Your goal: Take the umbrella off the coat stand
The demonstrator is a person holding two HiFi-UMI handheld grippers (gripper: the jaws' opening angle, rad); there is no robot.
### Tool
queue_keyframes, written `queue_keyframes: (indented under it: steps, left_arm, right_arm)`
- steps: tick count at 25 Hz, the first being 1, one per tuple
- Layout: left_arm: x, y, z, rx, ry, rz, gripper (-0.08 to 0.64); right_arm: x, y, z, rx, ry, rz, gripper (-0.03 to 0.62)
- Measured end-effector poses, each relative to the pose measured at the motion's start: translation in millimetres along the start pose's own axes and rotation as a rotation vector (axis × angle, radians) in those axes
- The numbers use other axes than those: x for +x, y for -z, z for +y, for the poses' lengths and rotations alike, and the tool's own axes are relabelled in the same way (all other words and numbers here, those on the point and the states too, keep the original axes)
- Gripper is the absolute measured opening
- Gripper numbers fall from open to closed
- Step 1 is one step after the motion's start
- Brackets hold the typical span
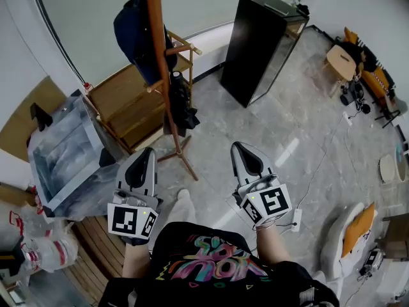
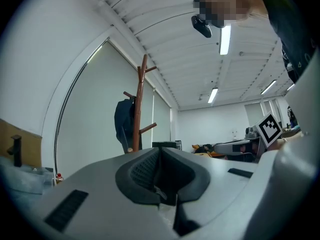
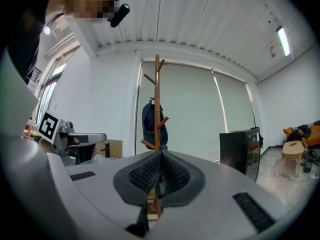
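The wooden coat stand (image 1: 158, 62) rises ahead of me on the grey floor. A dark blue garment (image 1: 137, 36) hangs high on its left side. A black folded umbrella (image 1: 179, 105) hangs lower on its right side. My left gripper (image 1: 149, 151) and right gripper (image 1: 237, 146) are side by side, short of the stand's feet and touching nothing. Both are shut and hold nothing. The stand (image 2: 139, 109) and the garment (image 2: 122, 125) appear left of centre in the left gripper view. In the right gripper view the stand (image 3: 158, 99) is straight ahead of the shut jaws.
A tall black cabinet (image 1: 259, 47) stands right of the stand. A wooden rack (image 1: 128, 104) and plastic-wrapped items (image 1: 61, 155) lie to its left. A white chair with an orange cushion (image 1: 354, 232) and a floor socket (image 1: 296, 219) are at my right.
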State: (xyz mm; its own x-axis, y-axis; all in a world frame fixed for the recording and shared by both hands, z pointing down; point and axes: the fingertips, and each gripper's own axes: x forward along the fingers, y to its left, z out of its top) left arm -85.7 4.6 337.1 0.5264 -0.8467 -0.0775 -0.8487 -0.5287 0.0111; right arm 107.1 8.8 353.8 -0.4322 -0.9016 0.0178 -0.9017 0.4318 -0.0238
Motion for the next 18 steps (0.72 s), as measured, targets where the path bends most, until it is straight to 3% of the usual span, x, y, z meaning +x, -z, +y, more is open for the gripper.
queue_keyframes:
  steps: [9,18]
  left_arm:
    - [75,-7,77,0.025,0.047,-0.003,0.032]
    - [100,-3,90,0.015,0.014,0.005,0.032]
  right_arm:
    - [113,-16,-15,-0.008,0.023,-0.018,0.015]
    - [147,-14,-25,0.012,-0.021,0.001,0.015]
